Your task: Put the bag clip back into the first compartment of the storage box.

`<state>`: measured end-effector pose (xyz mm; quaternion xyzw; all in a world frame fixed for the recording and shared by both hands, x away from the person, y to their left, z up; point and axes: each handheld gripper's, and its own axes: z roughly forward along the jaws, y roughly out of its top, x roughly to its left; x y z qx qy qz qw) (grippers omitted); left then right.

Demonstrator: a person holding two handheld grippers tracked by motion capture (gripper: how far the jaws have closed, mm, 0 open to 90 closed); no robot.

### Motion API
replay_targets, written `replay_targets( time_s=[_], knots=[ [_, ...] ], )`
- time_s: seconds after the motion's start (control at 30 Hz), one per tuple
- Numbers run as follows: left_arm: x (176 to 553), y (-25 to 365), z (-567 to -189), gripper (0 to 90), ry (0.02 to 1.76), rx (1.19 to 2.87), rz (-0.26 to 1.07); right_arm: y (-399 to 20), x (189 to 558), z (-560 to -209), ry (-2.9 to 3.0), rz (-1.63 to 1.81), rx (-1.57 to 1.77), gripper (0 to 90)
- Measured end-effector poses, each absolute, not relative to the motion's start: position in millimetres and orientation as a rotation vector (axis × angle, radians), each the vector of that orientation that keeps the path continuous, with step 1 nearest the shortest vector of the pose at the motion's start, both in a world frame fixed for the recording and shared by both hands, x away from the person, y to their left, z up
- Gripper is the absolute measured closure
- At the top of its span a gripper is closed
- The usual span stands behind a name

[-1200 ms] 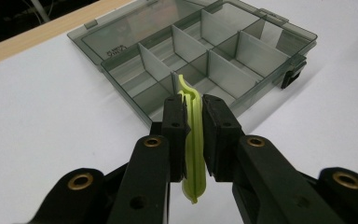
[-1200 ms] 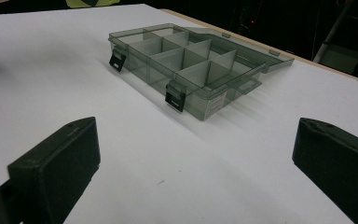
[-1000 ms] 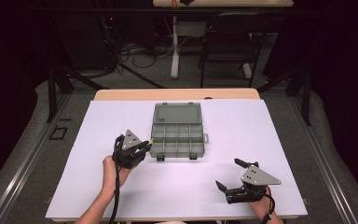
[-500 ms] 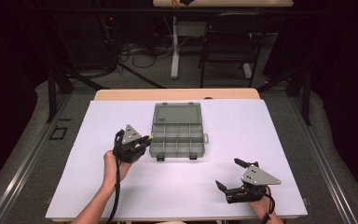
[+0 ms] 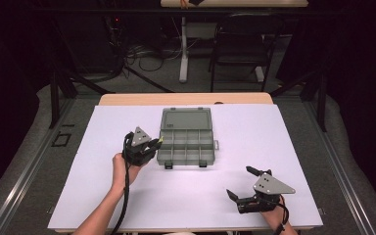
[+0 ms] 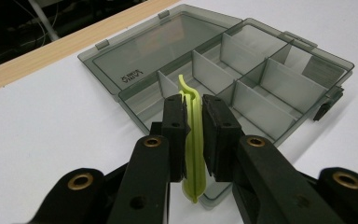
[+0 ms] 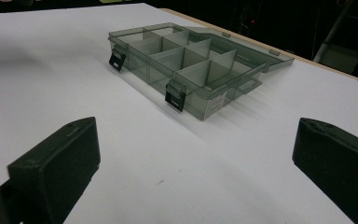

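The big white worktop (image 5: pixel 293 147) takes up most of what's in front of me, and near its middle sits the smoky grey compartment box (image 5: pixel 185 136), lid thrown flat back toward the far edge, dividers standing in two rows, two black latches on the near wall. Nothing in the cells that I can make out.

Down to the tools now. The left hand-held gripper (image 5: pixel 152 145) is right at the box's near-left corner, its jaws clamped tight on a thin yellow-green clip (image 6: pixel 192 140). From the left gripper view the clip stands on edge between the pads, its curled tip poking out ahead, aimed over the nearest cell of the front row. So the clip is held just above and beside that corner, not yet in any compartment.

The right hand-held gripper (image 5: pixel 247 188) rests low on the worktop, well apart from the box toward the near right, jaws spread wide with nothing between them. It looks parked.

The job in hand, as I read it, is dropping that clip into a cell. To do it well, I'd bring the left tool a touch further over the wall so the whole clip clears the rim and the first divider, lower the tip inside the cell, and only then let go. It's a light, springy sliver; release it high or tilted and it may bounce off a divider or slide out onto the worktop. The box is light too, so keep the jaws off its wall.
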<state>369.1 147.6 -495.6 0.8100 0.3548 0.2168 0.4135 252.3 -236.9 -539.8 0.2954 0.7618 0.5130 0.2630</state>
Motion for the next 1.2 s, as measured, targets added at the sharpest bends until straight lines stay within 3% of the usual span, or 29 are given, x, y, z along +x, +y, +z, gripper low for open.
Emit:
replay_targets(
  time_s=[1.2],
  knots=[
    [400.4, 140.3, -493.8, 80.1, 0.932, 2.029, 0.558, -236.2, 251.9, -539.3, 2.055, 1.392, 0.797, 0.2]
  ],
)
